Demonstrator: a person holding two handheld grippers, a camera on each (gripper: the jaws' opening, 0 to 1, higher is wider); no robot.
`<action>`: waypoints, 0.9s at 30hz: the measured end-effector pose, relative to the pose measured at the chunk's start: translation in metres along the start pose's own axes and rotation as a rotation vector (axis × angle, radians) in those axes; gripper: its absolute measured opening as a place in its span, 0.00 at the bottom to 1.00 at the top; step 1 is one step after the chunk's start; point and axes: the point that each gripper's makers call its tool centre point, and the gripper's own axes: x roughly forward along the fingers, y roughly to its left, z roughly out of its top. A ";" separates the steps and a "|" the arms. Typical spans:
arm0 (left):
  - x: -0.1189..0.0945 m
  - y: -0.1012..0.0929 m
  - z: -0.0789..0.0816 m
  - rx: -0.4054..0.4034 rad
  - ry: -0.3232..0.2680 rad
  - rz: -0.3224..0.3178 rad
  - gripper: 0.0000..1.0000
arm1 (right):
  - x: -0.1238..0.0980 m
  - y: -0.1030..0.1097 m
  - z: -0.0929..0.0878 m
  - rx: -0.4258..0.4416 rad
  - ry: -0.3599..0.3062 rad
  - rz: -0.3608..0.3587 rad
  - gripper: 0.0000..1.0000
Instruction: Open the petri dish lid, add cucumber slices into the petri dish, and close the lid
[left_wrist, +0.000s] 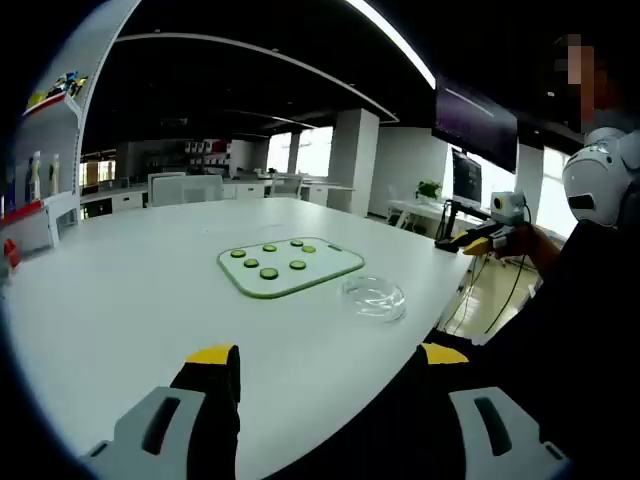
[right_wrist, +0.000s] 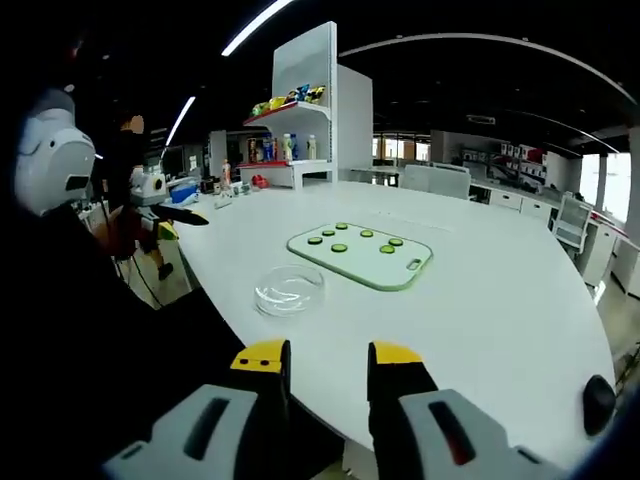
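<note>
**Near the worktop's front edge: one closed dish, six slices waiting**

Near the front edge of the white worktop (right_wrist: 500, 300) sits the petri dish (right_wrist: 289, 288), clear and shallow, with its lid apparently on; just behind it, farther toward the middle, lies the green-rimmed cutting board (right_wrist: 362, 255). We count one dish, one board and six cucumber slices (right_wrist: 339, 248) spread out on the board, none of them touching another.

We hold the left gripper (left_wrist: 325, 365) back from the worktop edge with its jaws wide apart and nothing between them. The right gripper (right_wrist: 327, 365) hovers at the front edge too, its jaws parted by a narrower gap and likewise empty. In the left gripper view the dish (left_wrist: 373, 297) shows just beside the board's near corner, and the right gripper appears far off at the right.

We judge the dish to be light, stiff and slick, likely thin plastic or glass, so it may skate across the smooth worktop if nudged. The lid looks best taken by its rim, jaws across opposite sides, while the other gripper steadies the base. The slices look thin, moist and soft; we would pinch each gently by its edge, since hard pressure could crush or split it and a wet face may cling to the board.
</note>
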 end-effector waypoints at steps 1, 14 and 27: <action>0.000 0.000 0.000 -0.002 0.000 0.001 0.71 | -0.001 -0.001 0.001 0.001 -0.002 -0.004 0.31; 0.000 0.001 0.004 0.001 -0.005 0.003 0.71 | -0.007 -0.005 0.009 -0.018 -0.024 -0.028 0.30; -0.003 0.002 -0.001 -0.007 -0.005 0.010 0.70 | -0.005 -0.004 0.006 -0.020 -0.007 -0.019 0.30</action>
